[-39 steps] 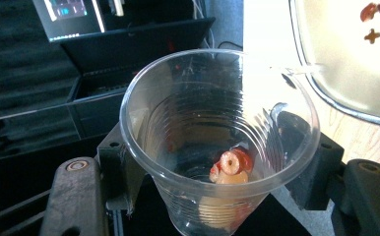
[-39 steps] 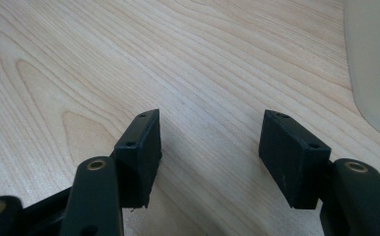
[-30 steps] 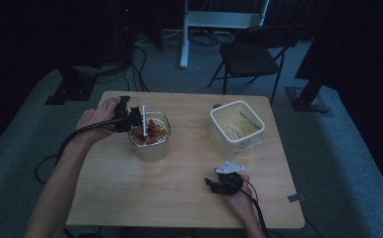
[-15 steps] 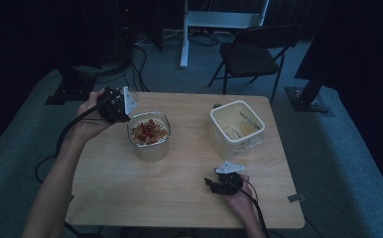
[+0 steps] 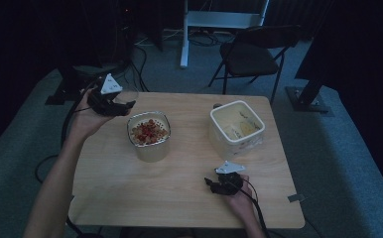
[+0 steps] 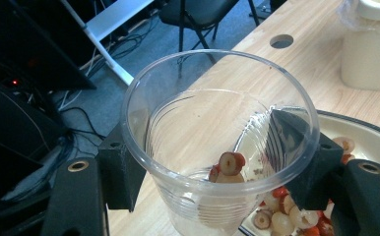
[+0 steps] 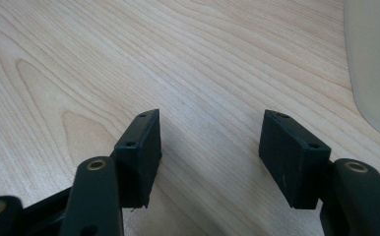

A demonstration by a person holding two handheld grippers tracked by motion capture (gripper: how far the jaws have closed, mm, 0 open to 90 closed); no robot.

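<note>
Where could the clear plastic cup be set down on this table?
Bare wood spans the near edge of the table, left of the right hand-held gripper, and between the glass bowl and white container. The far left corner is crowded.

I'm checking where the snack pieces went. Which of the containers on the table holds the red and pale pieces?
The clear square container in the table's middle, beside the left gripper; it is heaped with them. The white container to its right holds only pale yellowish contents.

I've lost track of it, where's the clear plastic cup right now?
In the left gripper, the clear plastic cup is held above the table's far left, beside the square bowl.
</note>
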